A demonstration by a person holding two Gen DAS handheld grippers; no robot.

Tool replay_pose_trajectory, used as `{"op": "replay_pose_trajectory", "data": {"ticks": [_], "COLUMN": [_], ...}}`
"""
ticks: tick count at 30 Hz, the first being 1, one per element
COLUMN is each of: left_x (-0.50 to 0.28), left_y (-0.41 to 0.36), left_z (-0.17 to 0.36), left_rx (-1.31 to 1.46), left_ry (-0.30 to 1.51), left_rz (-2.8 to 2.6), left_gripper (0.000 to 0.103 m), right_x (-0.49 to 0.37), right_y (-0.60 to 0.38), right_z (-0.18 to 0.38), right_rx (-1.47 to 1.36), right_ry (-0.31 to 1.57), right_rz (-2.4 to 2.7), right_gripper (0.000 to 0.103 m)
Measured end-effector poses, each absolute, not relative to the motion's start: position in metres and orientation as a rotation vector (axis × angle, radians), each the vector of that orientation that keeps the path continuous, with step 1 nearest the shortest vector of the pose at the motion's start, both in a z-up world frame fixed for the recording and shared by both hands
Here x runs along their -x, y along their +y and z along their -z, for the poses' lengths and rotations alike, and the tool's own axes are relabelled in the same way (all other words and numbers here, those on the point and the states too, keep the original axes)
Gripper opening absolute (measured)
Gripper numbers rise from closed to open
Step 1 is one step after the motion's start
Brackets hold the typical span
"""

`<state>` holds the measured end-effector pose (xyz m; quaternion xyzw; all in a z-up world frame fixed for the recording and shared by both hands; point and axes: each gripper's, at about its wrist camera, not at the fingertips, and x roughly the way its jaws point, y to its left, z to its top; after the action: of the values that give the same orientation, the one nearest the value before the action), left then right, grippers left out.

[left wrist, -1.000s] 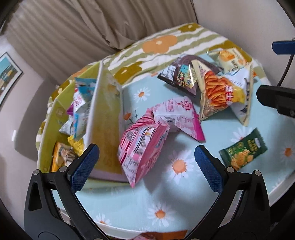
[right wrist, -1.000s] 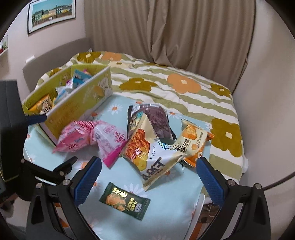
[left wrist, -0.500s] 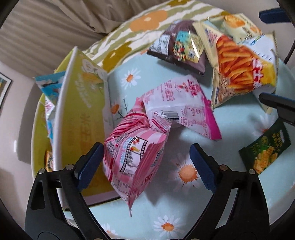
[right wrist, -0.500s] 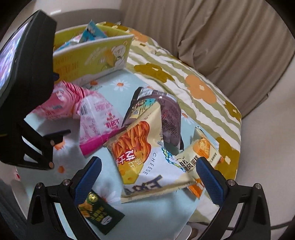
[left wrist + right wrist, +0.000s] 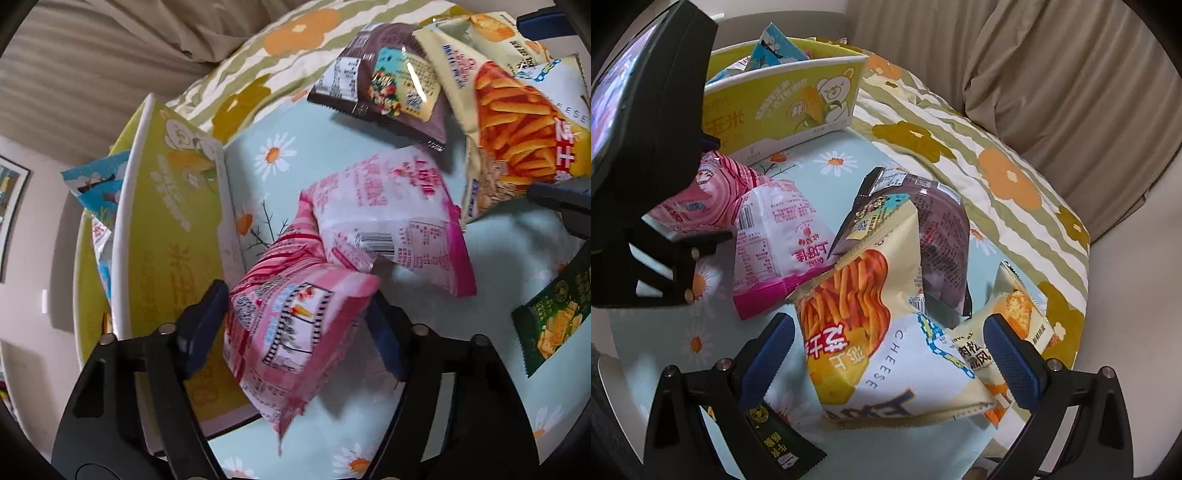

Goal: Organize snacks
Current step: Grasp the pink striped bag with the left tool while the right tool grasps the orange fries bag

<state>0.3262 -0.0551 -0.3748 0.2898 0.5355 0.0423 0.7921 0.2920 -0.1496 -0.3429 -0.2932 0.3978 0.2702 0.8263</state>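
My left claw (image 5: pixel 295 325) straddles the pink striped bag (image 5: pixel 291 332) just beside the yellow box (image 5: pixel 166 236), fingers spread but closing in, my right claw (image 5: pixel 894 354) spread around the cheese-stick bag (image 5: pixel 871 332); next, pinch and lift into that box.

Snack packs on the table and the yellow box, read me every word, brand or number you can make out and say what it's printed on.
"CHEESE": on the cheese stick bag, between the right gripper fingers.
"玉米": large characters on the yellow box.
Pink striped pack, between the left gripper fingers: print blurred.
White and pink pack: upside down, small print and barcode unreadable.
Brown pack, cake pack, green packet: Chinese text, too small.
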Motion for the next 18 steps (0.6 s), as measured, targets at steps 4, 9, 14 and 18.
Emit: {"op": "replay_pose_trajectory", "data": {"ticks": [4,9,14,18], "left_x": [-0.328,-0.325,-0.318,-0.312], "left_y": [-0.05,-0.05,-0.047,-0.046], "left_z": [0.372,0.37,0.36,0.352], "left_rx": [-0.595,-0.584,-0.547,-0.525], "left_ry": [1.157,1.154,1.143,1.128], "left_rz": [-0.084,-0.077,-0.06,-0.058], "left_gripper": [0.054,0.052,0.051,0.051], "right_x": [-0.295,-0.298,-0.298,-0.298], "right_y": [-0.148,-0.147,-0.147,-0.148], "right_z": [0.345,0.345,0.348,0.348], "right_rx": [0.621,0.613,0.603,0.564], "right_ry": [0.841,0.843,0.856,0.878], "right_rz": [-0.587,-0.597,-0.606,-0.62], "right_gripper": [0.102,0.102,0.094,0.084]}}
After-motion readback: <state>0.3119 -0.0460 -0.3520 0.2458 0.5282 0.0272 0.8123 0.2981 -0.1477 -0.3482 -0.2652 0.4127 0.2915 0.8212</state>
